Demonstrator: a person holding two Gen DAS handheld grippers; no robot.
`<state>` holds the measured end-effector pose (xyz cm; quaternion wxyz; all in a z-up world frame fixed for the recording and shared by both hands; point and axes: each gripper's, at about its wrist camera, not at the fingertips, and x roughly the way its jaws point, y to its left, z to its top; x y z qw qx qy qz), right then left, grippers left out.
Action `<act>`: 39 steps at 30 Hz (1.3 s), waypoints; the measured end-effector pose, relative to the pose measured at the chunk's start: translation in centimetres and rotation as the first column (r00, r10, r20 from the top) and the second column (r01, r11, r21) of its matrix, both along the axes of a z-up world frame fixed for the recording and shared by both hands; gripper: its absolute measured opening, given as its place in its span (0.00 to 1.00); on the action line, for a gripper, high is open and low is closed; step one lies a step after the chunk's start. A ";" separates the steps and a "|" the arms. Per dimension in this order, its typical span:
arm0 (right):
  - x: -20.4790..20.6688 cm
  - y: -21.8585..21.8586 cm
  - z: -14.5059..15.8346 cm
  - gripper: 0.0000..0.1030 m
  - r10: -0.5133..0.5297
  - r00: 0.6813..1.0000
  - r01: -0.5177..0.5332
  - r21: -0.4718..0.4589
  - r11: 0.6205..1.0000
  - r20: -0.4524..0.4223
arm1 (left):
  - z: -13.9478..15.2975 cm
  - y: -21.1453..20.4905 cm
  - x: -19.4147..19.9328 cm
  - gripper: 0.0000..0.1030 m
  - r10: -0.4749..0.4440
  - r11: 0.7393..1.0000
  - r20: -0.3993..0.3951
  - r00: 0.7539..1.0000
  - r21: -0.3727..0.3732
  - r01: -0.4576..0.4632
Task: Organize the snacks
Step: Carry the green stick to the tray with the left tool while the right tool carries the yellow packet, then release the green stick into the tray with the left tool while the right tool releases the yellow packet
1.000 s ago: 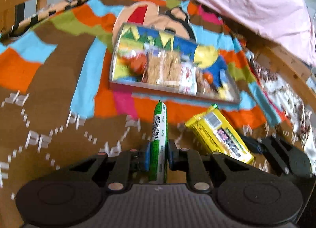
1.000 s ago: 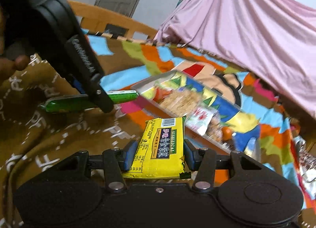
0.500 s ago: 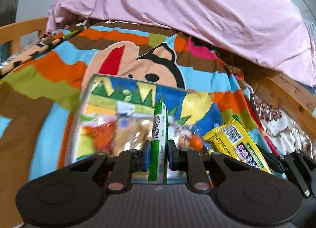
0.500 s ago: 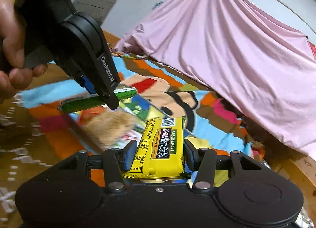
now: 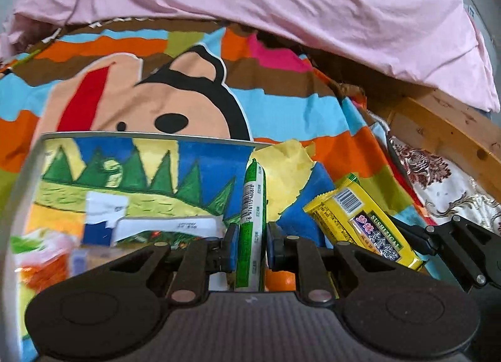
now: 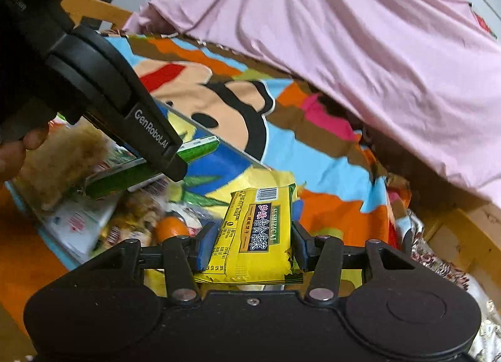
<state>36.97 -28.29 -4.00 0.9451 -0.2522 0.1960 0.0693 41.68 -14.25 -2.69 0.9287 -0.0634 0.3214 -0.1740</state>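
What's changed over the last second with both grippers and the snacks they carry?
Both grippers have travelled from the brown part of the blanket to over the tray. The left gripper now holds the green stick above the tray's snacks; the right gripper brings the yellow packet alongside. Unchanged: both grips stay closed, nothing released, and the tray has not moved.

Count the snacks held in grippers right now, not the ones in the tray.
2. A slim green stick-shaped snack is clamped in the left gripper; a flat yellow foil packet is clamped in the right gripper. Both are above the metal tray, whose contents are blurred.
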 end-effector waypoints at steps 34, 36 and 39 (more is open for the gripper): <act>-0.8 -1.9 2.5 0.78 -0.031 0.999 0.034 0.190 0.981 -0.016 | 2.1 0.3 -0.7 0.66 0.057 0.998 0.050 0.997 -0.016 -0.057; -1.5 -2.0 3.2 0.81 -0.037 0.999 0.037 0.211 0.977 -0.006 | 2.7 1.0 -1.5 0.70 0.073 0.997 0.074 0.995 -0.017 -0.072; -2.8 -1.8 4.2 0.87 -0.042 0.999 0.039 0.239 0.970 0.010 | 3.3 2.1 -2.9 0.78 0.101 0.995 0.096 0.990 -0.030 -0.099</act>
